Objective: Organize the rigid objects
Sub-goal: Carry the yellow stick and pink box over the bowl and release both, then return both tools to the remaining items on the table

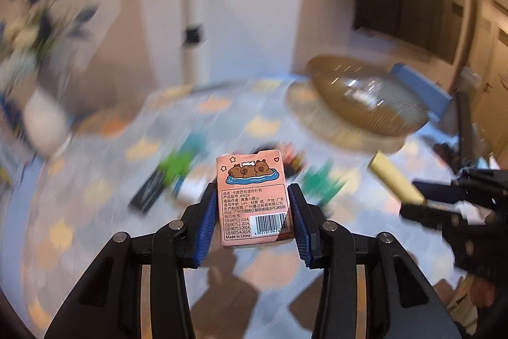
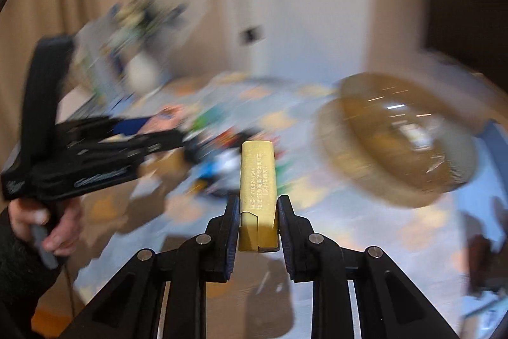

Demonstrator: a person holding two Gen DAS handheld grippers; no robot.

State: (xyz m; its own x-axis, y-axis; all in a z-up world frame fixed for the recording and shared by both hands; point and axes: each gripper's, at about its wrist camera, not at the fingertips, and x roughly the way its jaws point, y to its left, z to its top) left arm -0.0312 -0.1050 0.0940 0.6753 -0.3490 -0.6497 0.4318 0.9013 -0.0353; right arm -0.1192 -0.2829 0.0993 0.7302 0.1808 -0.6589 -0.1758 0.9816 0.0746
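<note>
My left gripper (image 1: 254,196) is shut on a small pink card box (image 1: 254,199) with cartoon capybaras and a barcode, held above the table. My right gripper (image 2: 257,205) is shut on a narrow gold box (image 2: 257,180) with printed text, also held above the table. In the left wrist view the right gripper (image 1: 416,200) shows at the right with the gold box (image 1: 395,178) in it. In the right wrist view the left gripper (image 2: 177,132) shows at the left, held by a hand. A blurred pile of small coloured objects (image 1: 197,173) lies on the patterned tablecloth (image 1: 95,227) below.
A brown glass bowl (image 1: 365,97) on a woven mat stands at the right; it also shows in the right wrist view (image 2: 403,135). A white vase with flowers (image 1: 44,123) stands at the left. A blue box (image 1: 422,88) lies behind the bowl. The background is motion-blurred.
</note>
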